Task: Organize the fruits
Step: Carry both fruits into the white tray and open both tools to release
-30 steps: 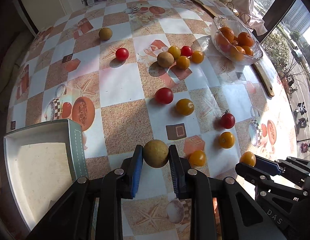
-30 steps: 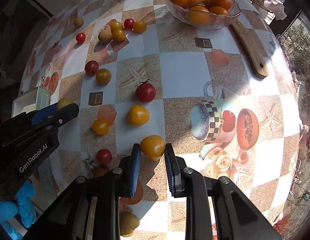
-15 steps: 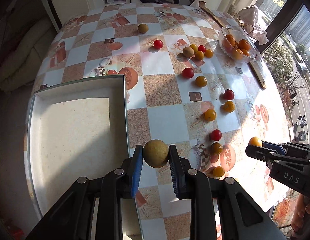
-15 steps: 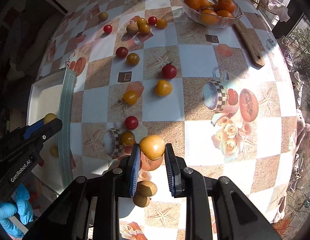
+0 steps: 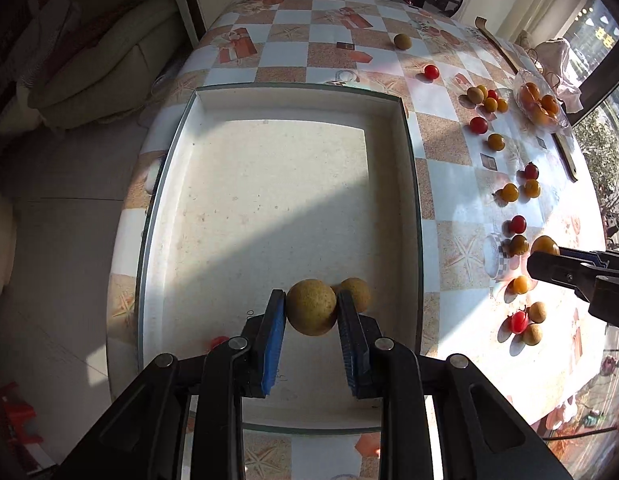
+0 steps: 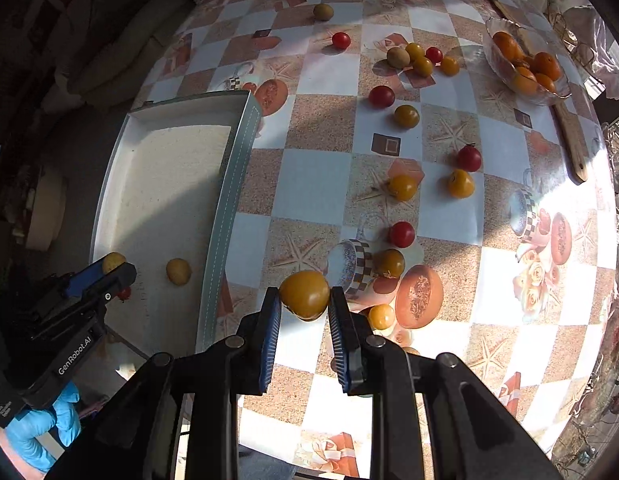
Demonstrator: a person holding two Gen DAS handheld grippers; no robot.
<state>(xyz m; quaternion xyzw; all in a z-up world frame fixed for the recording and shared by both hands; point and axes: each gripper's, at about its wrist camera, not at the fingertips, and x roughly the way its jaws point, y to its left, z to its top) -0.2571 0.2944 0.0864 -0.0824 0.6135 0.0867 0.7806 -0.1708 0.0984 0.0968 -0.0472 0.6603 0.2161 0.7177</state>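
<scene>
My left gripper (image 5: 311,312) is shut on a round tan-brown fruit (image 5: 311,307), held above the near end of a shallow white tray (image 5: 269,200). A second tan fruit (image 5: 356,293) and a small red tomato (image 5: 217,342) lie in the tray beneath it. In the right wrist view the left gripper (image 6: 109,268) shows at the tray's near left. My right gripper (image 6: 303,300) is shut on a yellow tomato (image 6: 305,294), over the tablecloth just right of the tray's wall (image 6: 225,216). Red tomatoes (image 6: 401,234), yellow tomatoes (image 6: 403,187) and tan fruits (image 6: 323,11) lie scattered on the table.
A glass bowl of oranges (image 6: 523,66) stands at the far right beside a long wooden utensil (image 6: 569,136). The table (image 6: 317,76) has a checked, printed cloth. A cushioned seat (image 5: 93,68) sits past the table's left edge. A blue-gloved hand (image 6: 37,432) holds the left gripper.
Both grippers have moved left with their fruits. The left one went from over the tablecloth to over the tray; the right one came up beside the tray's wall. Neither grip changed.
</scene>
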